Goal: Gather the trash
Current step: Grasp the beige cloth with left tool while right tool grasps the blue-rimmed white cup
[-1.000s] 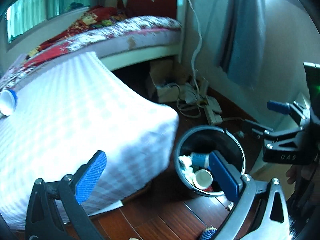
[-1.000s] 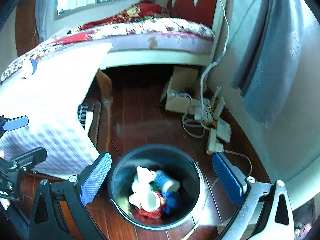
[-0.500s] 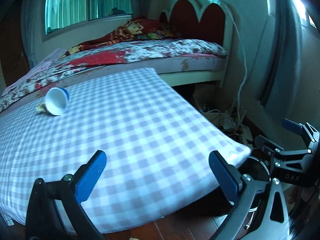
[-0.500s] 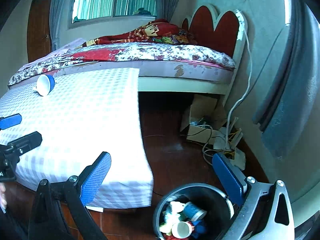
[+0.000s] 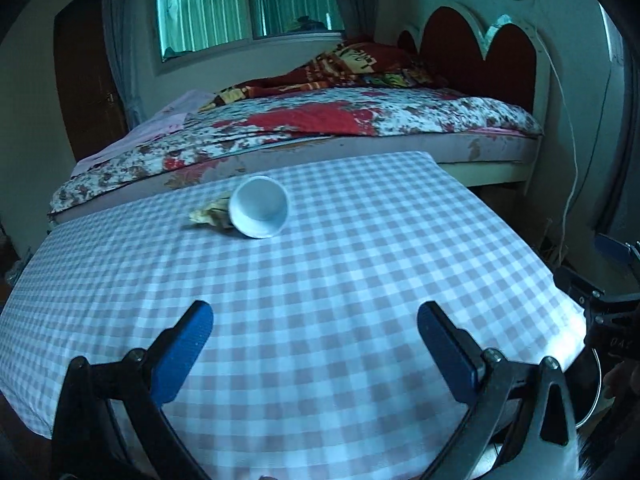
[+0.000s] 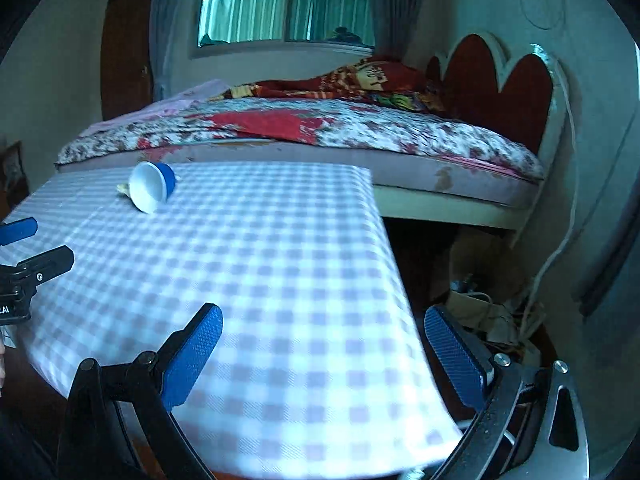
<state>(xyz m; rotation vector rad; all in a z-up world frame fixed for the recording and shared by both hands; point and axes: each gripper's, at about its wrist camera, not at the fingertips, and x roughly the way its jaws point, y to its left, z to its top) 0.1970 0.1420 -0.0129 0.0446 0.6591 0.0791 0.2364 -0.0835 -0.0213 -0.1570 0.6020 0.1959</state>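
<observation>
Blue-white paper cup (image 5: 259,207) lies tipped on checkered surface (image 5: 320,280) beside crumpled wrapper (image 5: 211,215); left hand-held gripper (image 5: 314,350) and right hand-held gripper (image 6: 322,354) both spread wide, empty.

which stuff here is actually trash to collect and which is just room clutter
Belongs to the job:
- paper cup lying on its side on the checked tablecloth
- crumpled wrapper beside the cup
- left tool and right tool, both open and empty

Just lying about:
- bed with red blanket
- cables and power strips on the floor
</observation>
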